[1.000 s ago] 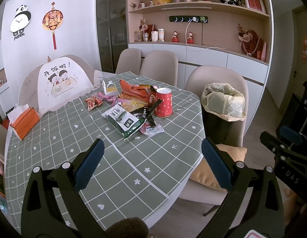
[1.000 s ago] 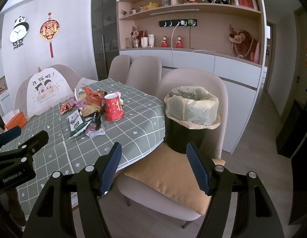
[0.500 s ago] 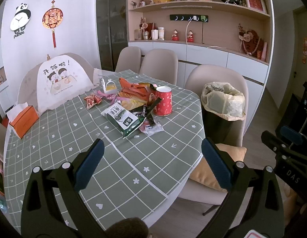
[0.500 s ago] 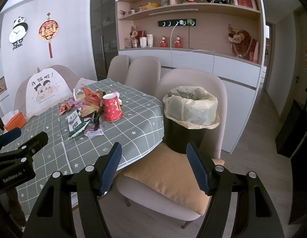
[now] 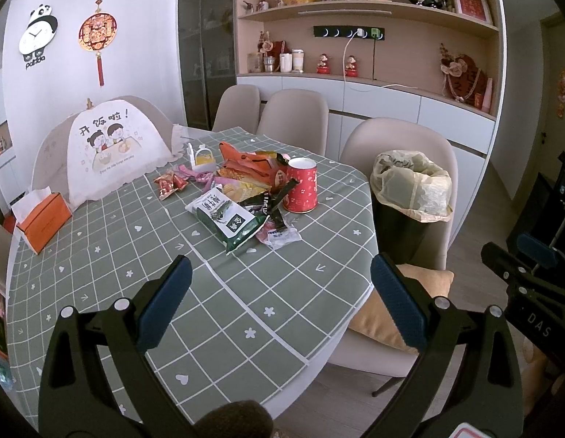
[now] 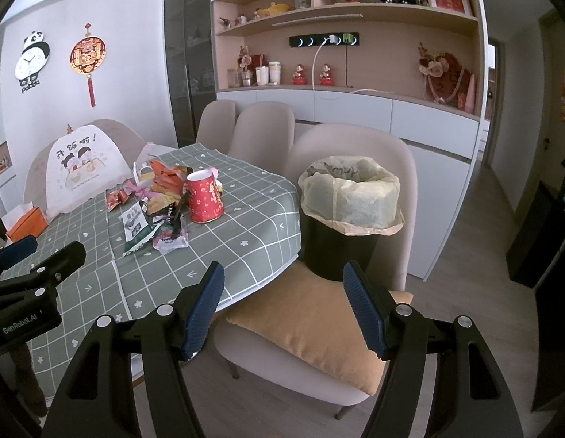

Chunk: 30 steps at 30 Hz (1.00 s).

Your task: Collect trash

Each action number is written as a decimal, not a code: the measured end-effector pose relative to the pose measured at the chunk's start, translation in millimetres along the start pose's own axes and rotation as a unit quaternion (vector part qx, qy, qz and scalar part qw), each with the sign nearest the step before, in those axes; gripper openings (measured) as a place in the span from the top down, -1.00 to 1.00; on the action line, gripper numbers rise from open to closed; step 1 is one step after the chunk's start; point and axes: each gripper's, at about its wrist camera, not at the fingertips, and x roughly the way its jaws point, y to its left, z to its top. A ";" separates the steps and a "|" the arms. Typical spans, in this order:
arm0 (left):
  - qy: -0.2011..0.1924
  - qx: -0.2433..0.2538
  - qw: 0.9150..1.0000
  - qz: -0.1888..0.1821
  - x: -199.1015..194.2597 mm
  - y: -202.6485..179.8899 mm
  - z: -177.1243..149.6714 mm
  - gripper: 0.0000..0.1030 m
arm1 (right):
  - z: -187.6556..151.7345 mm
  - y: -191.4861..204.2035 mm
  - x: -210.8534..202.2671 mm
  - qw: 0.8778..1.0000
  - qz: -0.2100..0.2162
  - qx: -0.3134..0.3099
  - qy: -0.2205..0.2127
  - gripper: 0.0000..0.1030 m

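Observation:
A heap of snack wrappers [image 5: 238, 197] lies mid-table, with a green and white packet [image 5: 227, 219] in front and a red paper cup [image 5: 301, 189] upright at its right. The same heap [image 6: 154, 200] and cup [image 6: 205, 200] show in the right wrist view. A black bin with a pale liner [image 5: 410, 197] [image 6: 350, 215] stands on a chair cushion beside the table. My left gripper [image 5: 280, 295] is open over the near tablecloth, well short of the trash. My right gripper [image 6: 284, 303] is open above the orange cushion, in front of the bin. Both are empty.
A white mesh food cover [image 5: 114, 146] and an orange tissue box [image 5: 43, 221] stand on the table's left side. Beige chairs [image 5: 293, 116] ring the far edge. The grey-green checked tablecloth [image 5: 136, 255] has bare room near me. Cabinets and shelves [image 5: 373, 54] line the back wall.
Both views have crept slightly forward toward the table and bin. Both grippers stay open and empty, and nothing on the table has moved.

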 end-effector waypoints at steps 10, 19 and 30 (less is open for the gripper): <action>0.001 -0.001 1.000 -0.001 1.2 0.2 0.1 -0.82 | 0.1 -5.1 1.2 1.000 -0.001 0.002 0.001 -0.26; 0.010 -0.008 1.000 -0.008 12.2 3.3 -0.2 -0.82 | -0.9 -4.8 12.4 1.000 -0.010 0.003 0.009 -0.26; 0.068 -0.035 0.996 -0.051 80.6 47.6 15.3 -0.82 | 7.5 15.7 51.8 0.999 -0.031 -0.004 0.040 -0.26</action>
